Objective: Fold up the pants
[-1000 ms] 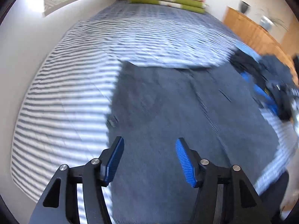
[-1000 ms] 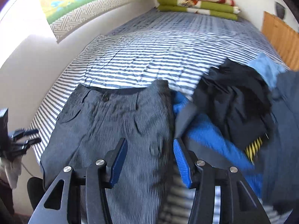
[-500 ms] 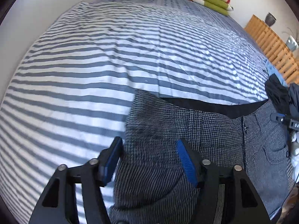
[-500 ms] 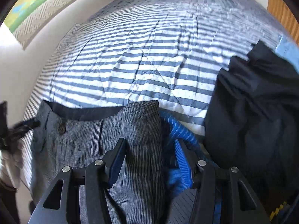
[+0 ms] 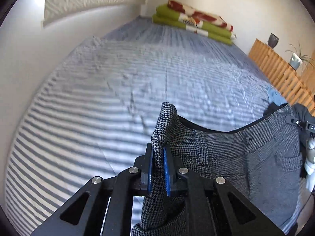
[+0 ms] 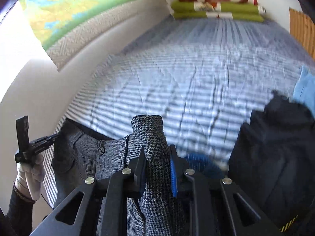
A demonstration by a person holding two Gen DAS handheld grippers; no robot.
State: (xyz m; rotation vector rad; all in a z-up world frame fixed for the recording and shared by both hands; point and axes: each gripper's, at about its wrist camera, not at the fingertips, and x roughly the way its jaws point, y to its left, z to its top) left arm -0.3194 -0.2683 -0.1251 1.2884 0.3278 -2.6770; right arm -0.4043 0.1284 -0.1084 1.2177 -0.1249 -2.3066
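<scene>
I am working in a home bedroom: a bed (image 5: pixel 137 82) with striped cover is filling the view, folded blankets (image 5: pixel 195 25) are lying at the bed's far end, a wooden dresser (image 5: pixel 279 72) beside the bed.

Black grippers, blue pads (image 5: pixel 166 169), white glove (image 6: pixel 29 175)

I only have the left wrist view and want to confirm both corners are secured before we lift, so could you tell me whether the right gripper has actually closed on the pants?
Observer: Yes, the right gripper is shut on a bunched waistband corner of the pants.
Operator: Thank you. Is anything lying close beside that corner?
Observer: A blue striped garment lies just right of the gripper, partly under a dark garment.
Operator: Can you see how the other tool is held?
Observer: A white-gloved hand holds the left gripper, which pinches the opposite waistband corner.
</scene>
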